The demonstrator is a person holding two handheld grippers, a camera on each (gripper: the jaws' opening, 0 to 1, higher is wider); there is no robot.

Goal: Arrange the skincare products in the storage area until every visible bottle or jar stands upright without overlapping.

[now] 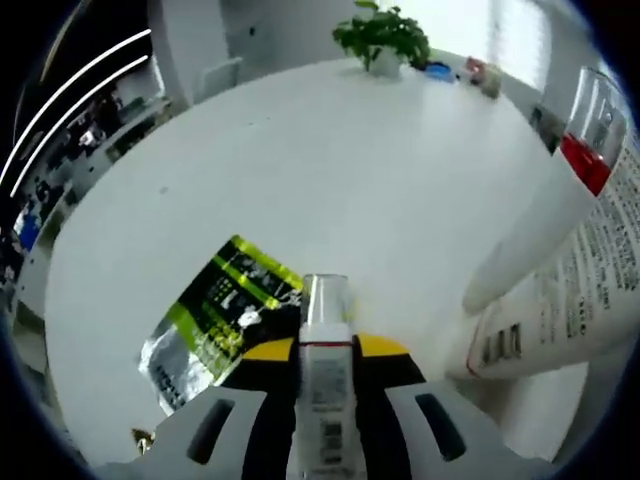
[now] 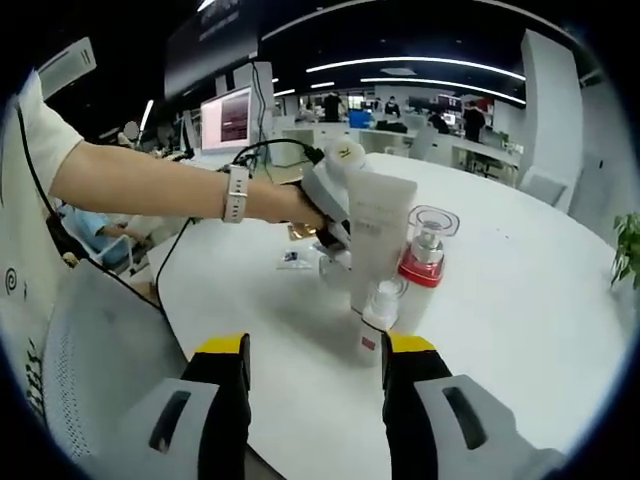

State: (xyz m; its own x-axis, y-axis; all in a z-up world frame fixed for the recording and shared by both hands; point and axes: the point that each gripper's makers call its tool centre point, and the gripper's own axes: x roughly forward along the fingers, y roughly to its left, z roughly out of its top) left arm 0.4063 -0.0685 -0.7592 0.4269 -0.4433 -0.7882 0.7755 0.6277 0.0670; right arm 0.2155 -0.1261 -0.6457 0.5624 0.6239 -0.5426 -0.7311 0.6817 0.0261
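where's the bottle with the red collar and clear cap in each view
Left gripper view: the red-collared bottle is at the upper right edge, behind the big white tube, up and right of the small bottle in the left claw.
Right gripper view: it is just right of centre, beside the white tube, on its right.
Shared landmark: the white tube; the potted plant too.
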